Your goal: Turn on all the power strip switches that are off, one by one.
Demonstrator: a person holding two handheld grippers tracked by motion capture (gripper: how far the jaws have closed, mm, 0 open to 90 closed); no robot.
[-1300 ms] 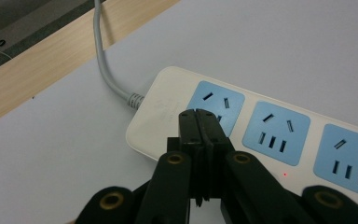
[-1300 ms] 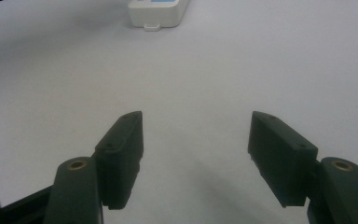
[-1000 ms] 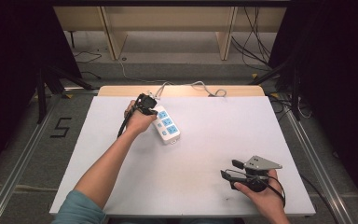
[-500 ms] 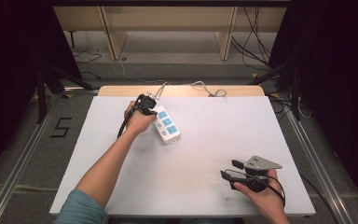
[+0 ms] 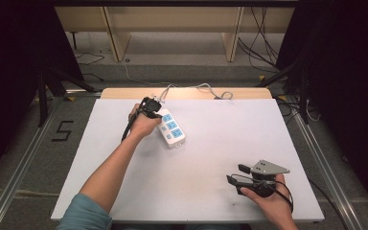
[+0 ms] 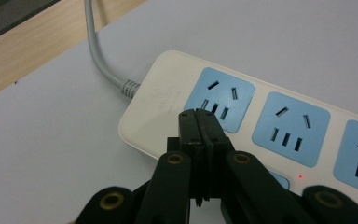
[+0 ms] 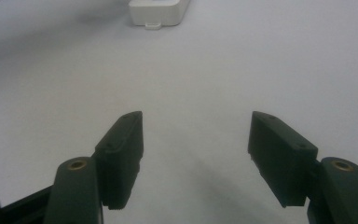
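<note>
Left gripper (image 6: 199, 114) closed, tips on white blue-socketed power strip (image 6: 279, 126) by its switch; right gripper (image 7: 196, 154) open, idle near right; press looks unfinished

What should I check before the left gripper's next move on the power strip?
1. Left gripper jaws shut, tips together over the strip's end: ok.
2. Power strip lies flat on the table: ok.
3. Red light on the strip lit: ok.
4. Tips touching the strip: cannot tell.
5. Right gripper open, empty, away from the strip: ok.
6. Cord out of the jaws' way: ok.
</note>
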